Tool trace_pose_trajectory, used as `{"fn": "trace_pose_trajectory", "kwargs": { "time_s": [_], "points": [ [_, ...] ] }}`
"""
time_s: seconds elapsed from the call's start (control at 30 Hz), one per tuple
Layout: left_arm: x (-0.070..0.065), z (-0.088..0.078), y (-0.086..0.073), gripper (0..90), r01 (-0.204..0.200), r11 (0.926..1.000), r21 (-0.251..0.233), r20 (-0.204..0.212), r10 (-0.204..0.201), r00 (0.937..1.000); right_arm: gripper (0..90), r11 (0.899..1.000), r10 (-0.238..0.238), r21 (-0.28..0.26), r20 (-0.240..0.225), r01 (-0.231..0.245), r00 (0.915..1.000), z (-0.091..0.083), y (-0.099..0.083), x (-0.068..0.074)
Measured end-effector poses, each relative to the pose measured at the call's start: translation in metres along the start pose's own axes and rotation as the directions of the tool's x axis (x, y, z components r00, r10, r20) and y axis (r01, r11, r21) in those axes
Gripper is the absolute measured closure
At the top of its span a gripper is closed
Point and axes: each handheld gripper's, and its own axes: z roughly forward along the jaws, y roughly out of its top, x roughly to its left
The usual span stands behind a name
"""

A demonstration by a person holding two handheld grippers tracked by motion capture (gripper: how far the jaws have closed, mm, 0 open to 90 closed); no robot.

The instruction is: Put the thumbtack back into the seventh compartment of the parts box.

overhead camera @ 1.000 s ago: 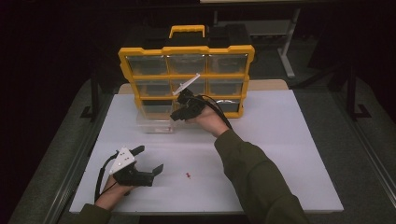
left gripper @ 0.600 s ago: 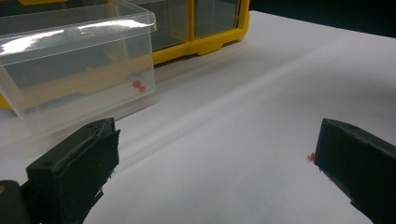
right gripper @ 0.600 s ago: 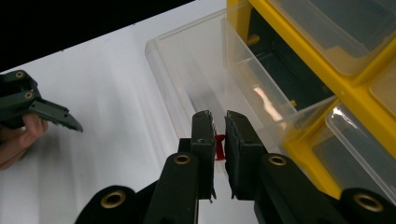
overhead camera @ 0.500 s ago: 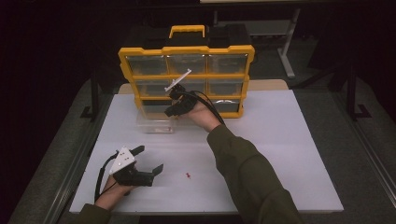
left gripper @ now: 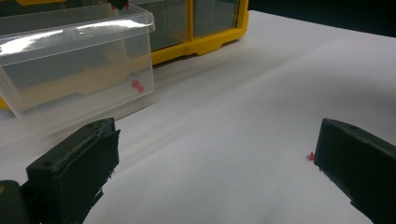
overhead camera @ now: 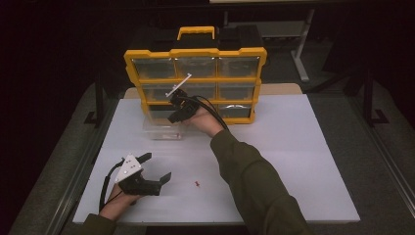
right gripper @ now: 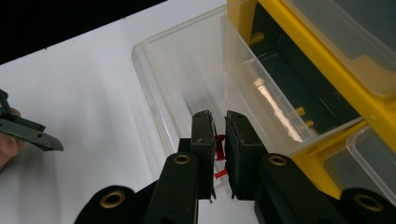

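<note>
Resting low on the white table [overhead camera: 303,161], the left gripper [overhead camera: 155,169] sat w/ jaws spread wide, nothing btwn them. A loose red pushpin [overhead camera: 197,184] lay on the table just off its right jaw tip; in the left gripper view that pin [left gripper: 311,156] peeked out at the edge of the right-hand jaw, apart from it.

Further right & beyond, the right gripper [right gripper: 220,140] was clenched on a red pushpin [right gripper: 219,142], jaws nearly together, w/ a second red pin [right gripper: 220,174] just below it btwn the jaws; can't tell if that one was pinched too. This gripper hung over the clear plastic drawer [right gripper: 187,79], which stood pulled out on the table in front of the yellow organizer [overhead camera: 195,83]. The drawer's open top lay straight ahead of & under the jaw tips, its long axis running across the jaw line. One red pin [left gripper: 137,86] already lay inside, near the drawer's corner.

Judgement: drop-off comes next. The right hand is the nearer one; the pin needs only to clear the near wall before letting go.
</note>
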Motion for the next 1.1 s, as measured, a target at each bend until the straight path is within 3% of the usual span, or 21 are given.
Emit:
{"fn": "trace_pose_trajectory", "kwargs": {
  "time_s": [0.2,0.27,0.3,0.33,0.43,0.47,0.77,1.1],
  "points": [
    [0.000,0.000,0.000,0.0,-0.005,1.0000,0.003,0.000,0.005,1.0000,81.1,1.000,0.008,0.011,0.003,-0.008,1.0000,0.004,-0.001,-0.001],
    [0.000,0.000,0.000,0.0,-0.005,1.0000,0.003,0.001,0.005,1.0000,80.6,0.999,0.044,0.029,0.005,-0.044,0.9990,0.003,-0.001,0.000],
    [0.000,0.000,0.000,0.0,-0.005,1.0000,0.003,0.001,0.005,1.0000,79.8,1.000,0.012,0.009,0.004,-0.012,0.9999,0.004,-0.001,-0.003],
    [0.000,0.000,0.000,0.0,-0.006,1.0000,0.004,0.001,0.006,1.0000,76.4,0.998,0.056,0.027,0.006,-0.056,0.9984,0.002,-0.002,0.000],
    [0.000,0.000,0.000,0.0,-0.007,0.9999,0.011,0.000,0.007,1.0000,71.2,0.999,0.051,0.016,0.009,-0.051,0.9987,0.001,-0.001,-0.001],
    [0.000,0.000,0.000,0.0,-0.009,0.9999,0.014,0.000,0.009,1.0000,70.1,1.000,0.014,-0.007,0.014,-0.014,0.9998,0.001,-0.001,-0.004],
    [0.000,0.000,-0.001,0.0,-0.009,0.9998,0.017,0.000,0.009,1.0000,88.8,1.000,0.022,-0.018,-0.017,-0.022,0.9996,-0.010,-0.003,-0.002],
    [0.000,0.000,-0.001,0.0,-0.021,0.9995,0.025,-0.002,0.021,0.9998,89.4,1.000,0.000,-0.019,-0.035,-0.001,0.9994,-0.022,-0.012,0.003]
  ]
}}
